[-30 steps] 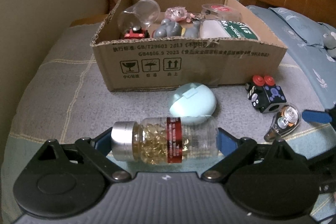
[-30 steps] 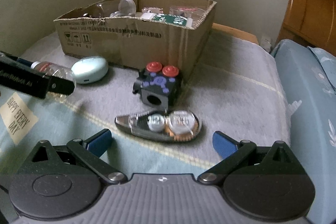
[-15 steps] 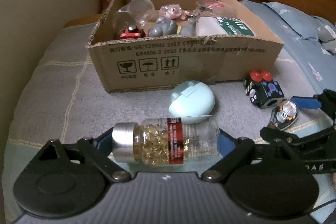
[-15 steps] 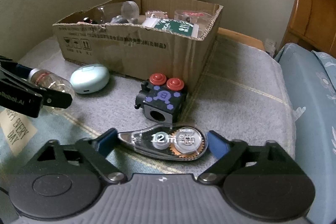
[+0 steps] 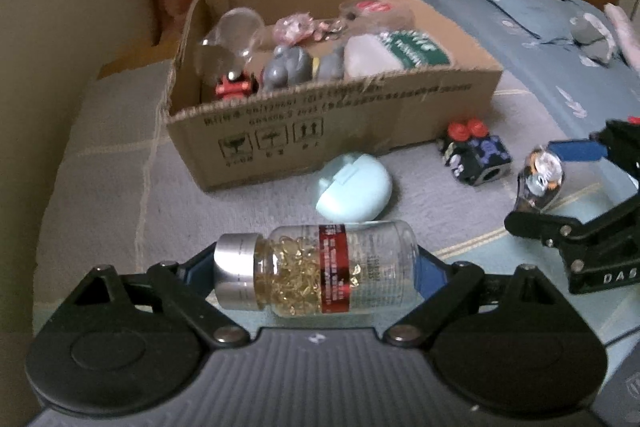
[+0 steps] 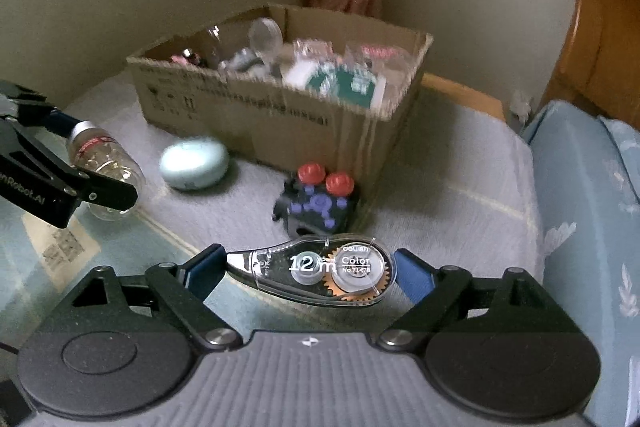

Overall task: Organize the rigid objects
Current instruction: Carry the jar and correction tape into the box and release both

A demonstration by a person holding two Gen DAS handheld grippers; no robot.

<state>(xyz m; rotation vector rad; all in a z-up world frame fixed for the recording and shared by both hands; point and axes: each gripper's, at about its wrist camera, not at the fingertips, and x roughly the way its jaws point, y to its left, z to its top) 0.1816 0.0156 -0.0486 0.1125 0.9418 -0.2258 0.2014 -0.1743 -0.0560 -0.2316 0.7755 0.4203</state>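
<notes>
Left wrist view: pill bottle (image 5: 316, 269) lies crosswise, clamped between left gripper (image 5: 312, 271) jaws.

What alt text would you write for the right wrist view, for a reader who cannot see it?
The right hand-held gripper grips a clear correction tape dispenser between its blue fingers. Behind it on the grey blanket lie a black fidget cube, a pale blue case and a filled cardboard box.

A bed (image 5: 104, 163) with a grey checked cover carries a cardboard box (image 5: 340, 131) of odds and ends; just before the box lie a pale blue case (image 5: 354, 187) and a black cube toy (image 5: 476, 157), apart.
</notes>
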